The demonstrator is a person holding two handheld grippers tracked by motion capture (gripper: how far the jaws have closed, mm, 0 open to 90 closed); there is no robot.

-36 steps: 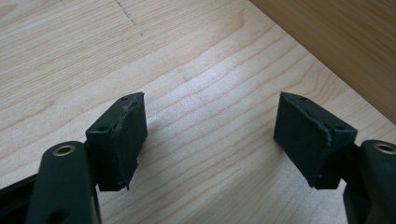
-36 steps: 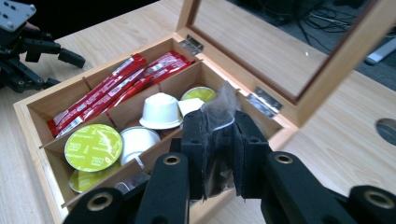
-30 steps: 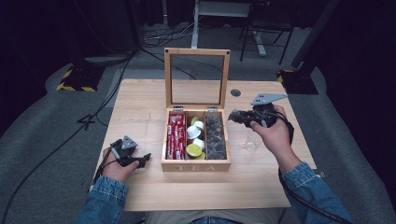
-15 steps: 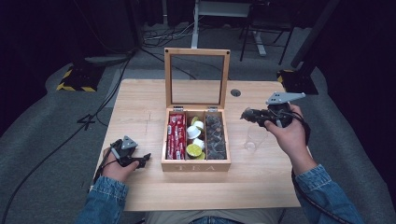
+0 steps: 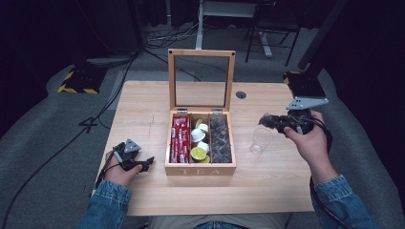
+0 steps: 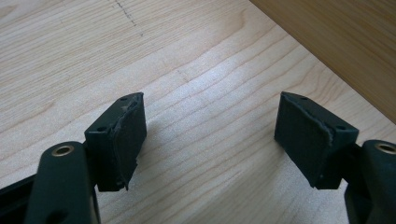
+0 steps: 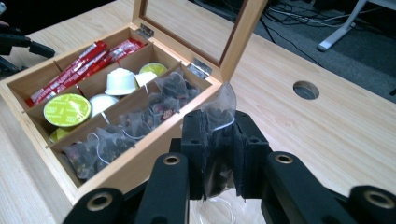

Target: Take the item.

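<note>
Here, a translucent tea bag [image 7: 218,140] of dark leaves is clamped upright, tip upward, in the right claw [image 7: 218,154] above the plastic cup [image 5: 261,140]; the left claw [image 6: 210,135] is held apart on the counter [image 5: 143,102].

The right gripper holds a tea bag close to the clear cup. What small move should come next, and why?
Probably lower the right gripper a little toward the clear cup, then open. Its jaws are shut on the tea bag, which hangs just above the cup's rim, and the cup looks empty. The left gripper rests open on the table, so it need not move.
</note>
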